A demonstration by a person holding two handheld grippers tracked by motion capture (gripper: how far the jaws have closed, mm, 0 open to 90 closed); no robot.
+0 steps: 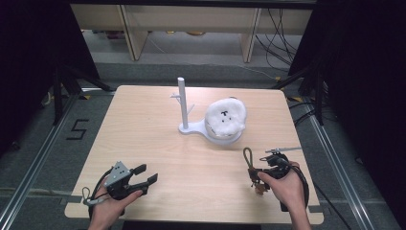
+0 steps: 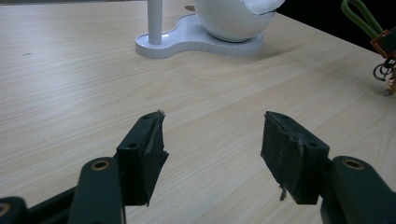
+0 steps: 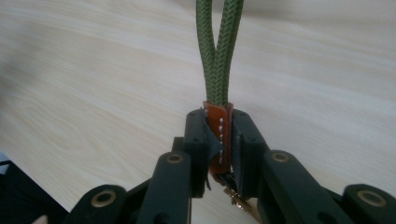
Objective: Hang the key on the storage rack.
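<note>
Right gripper (image 3: 219, 140) clamped on green cord keychain (image 3: 217, 60); left gripper (image 2: 212, 144) spread apart above wooden table (image 1: 158, 143).

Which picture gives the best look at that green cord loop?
The right gripper view: the green cord loop fills it, pinched at its brown tab. The high view shows it small, the left gripper view just at the edge.

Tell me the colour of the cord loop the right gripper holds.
Olive green, braided cord loop; clearest in the right gripper view.
</note>
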